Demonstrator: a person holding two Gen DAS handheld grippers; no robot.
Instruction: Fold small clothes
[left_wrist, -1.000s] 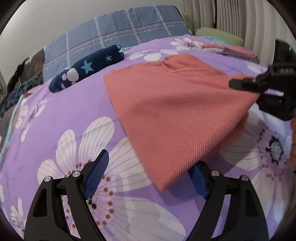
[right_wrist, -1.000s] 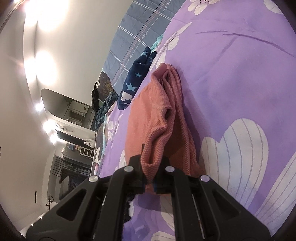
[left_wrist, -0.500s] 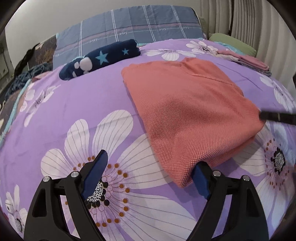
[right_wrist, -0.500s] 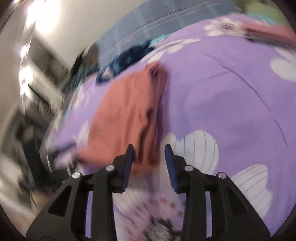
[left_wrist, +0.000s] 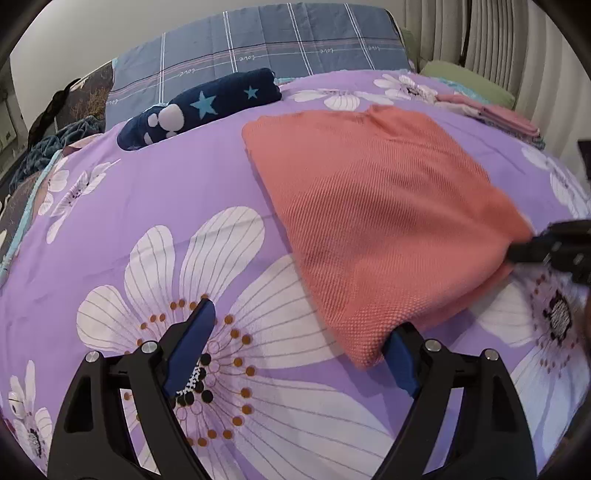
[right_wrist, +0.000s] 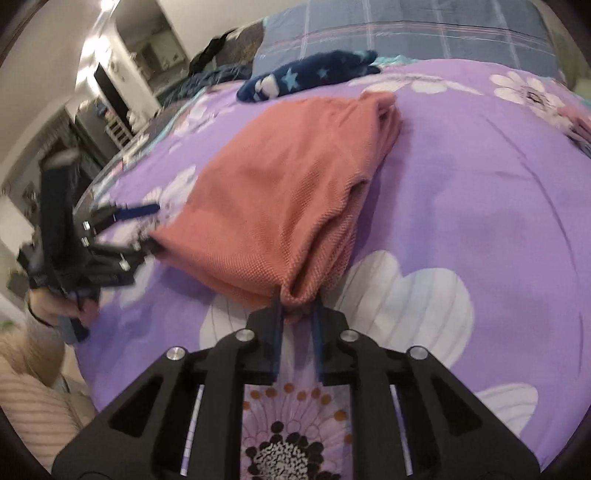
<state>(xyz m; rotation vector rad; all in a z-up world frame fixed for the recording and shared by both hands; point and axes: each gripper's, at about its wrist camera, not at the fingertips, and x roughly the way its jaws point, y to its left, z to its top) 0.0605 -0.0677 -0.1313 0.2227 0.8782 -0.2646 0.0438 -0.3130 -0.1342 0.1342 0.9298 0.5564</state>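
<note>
Bed, purple floral bedspread (left_wrist: 177, 192): carries every item listed.

Item 1. Coral knit garment (left_wrist: 369, 206), folded, flat on the bedspread right of centre in the left wrist view. Long axis runs from the near corner, by the left gripper's right-hand finger, away toward the headboard; the bunched far end (right_wrist: 384, 107) points at the plaid pillow. In the right wrist view the layered fold edge faces right, and the near corner gathers into a small tuft.

Item 2. Navy plush piece (left_wrist: 199, 107) with blue stars and white paw marks, lying crosswise beyond the garment, apart from it, against the pillow.

Item 3. Grey-blue plaid pillow (left_wrist: 266, 48) at the head of the bed.

Item 4. Stack of folded pink clothes (left_wrist: 495, 118), far right, well apart from the garment; a green cushion (left_wrist: 465, 77) behind it.

Item 5. Dark tangled fabric (left_wrist: 48, 151) at the left bed edge.

Left gripper (left_wrist: 295, 339): fingers wide apart, low over the bedspread; the garment's near corner lies just beside the inner face of the right-hand finger. Nothing lies across the gap but a printed flower.

Right gripper (right_wrist: 297, 317): fingers close together with the garment's tuft between them; the pictures do not settle whether they pinch it.
</note>
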